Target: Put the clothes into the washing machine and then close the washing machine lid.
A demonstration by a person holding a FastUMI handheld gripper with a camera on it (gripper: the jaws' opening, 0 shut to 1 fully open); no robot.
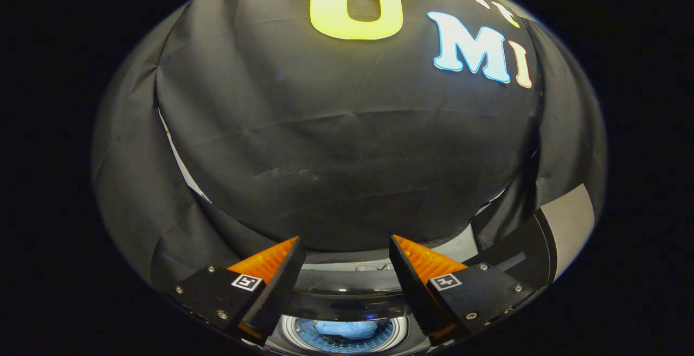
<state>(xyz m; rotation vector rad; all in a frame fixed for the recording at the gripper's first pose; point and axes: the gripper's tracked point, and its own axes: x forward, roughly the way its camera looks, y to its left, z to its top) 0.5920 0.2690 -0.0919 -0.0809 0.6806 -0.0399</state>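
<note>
Gripper view: our gripper (345, 250) fingers spread apart, holding nothing. Blue clothes (347, 329) already lie inside washing machine (347, 291) drum below fingers. We judge lid (564, 226) raised at right; approach its edge, swing down gently.

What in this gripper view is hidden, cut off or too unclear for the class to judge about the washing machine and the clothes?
- Washing machine: gripper view, its body cut off low down and flanked by the open gripper fingers.
- Blue cloth in the drum: small, partly cut off; how many garments cannot be told.
- Lid: probably the grey panel at the right, cut off; its hinge is hidden.
</note>
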